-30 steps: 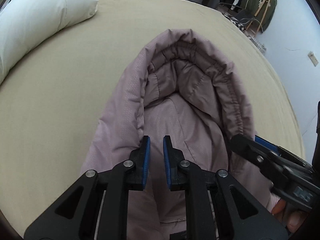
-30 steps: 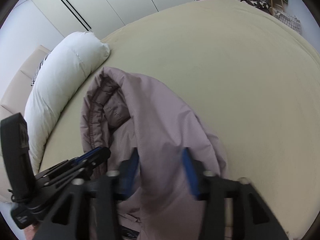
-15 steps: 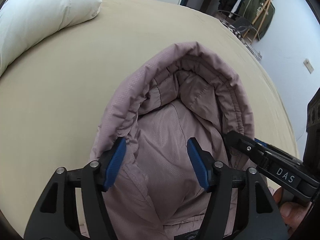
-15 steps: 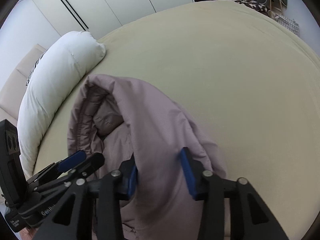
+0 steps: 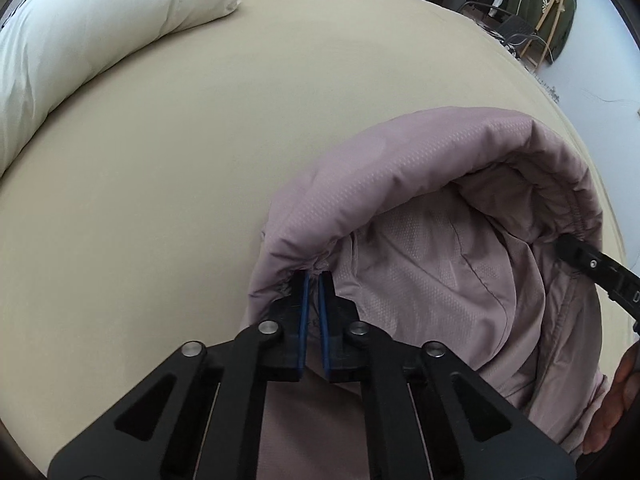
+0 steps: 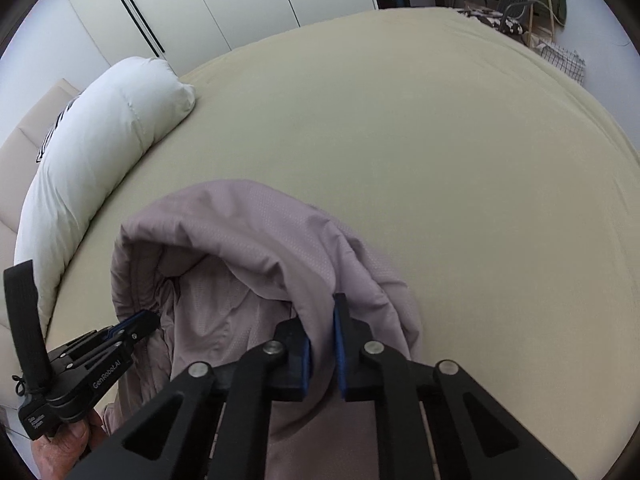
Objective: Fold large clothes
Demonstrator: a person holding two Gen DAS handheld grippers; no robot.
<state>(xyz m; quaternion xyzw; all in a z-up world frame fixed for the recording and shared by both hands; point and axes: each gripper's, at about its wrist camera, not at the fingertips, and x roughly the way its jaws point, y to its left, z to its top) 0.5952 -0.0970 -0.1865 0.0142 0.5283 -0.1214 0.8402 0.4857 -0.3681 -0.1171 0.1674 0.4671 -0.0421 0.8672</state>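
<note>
Both grippers pinch the jacket (image 5: 440, 248) hem
Left gripper (image 5: 314, 280), right gripper (image 6: 320, 308): fingers clamped on fabric; lift evenly, keep hem taut over bed (image 5: 200, 140).

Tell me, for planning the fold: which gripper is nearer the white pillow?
Left. The left gripper pinches the jacket edge on the white pillow's side; the right gripper clamps the far edge.

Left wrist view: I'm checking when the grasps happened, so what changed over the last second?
The left gripper opened wide, shifted to the hood's left edge and closed on the jacket rim. The right gripper, open a second ago, closed on the opposite rim fold. The hood now spreads between them. The bed and pillow stayed put.
</note>
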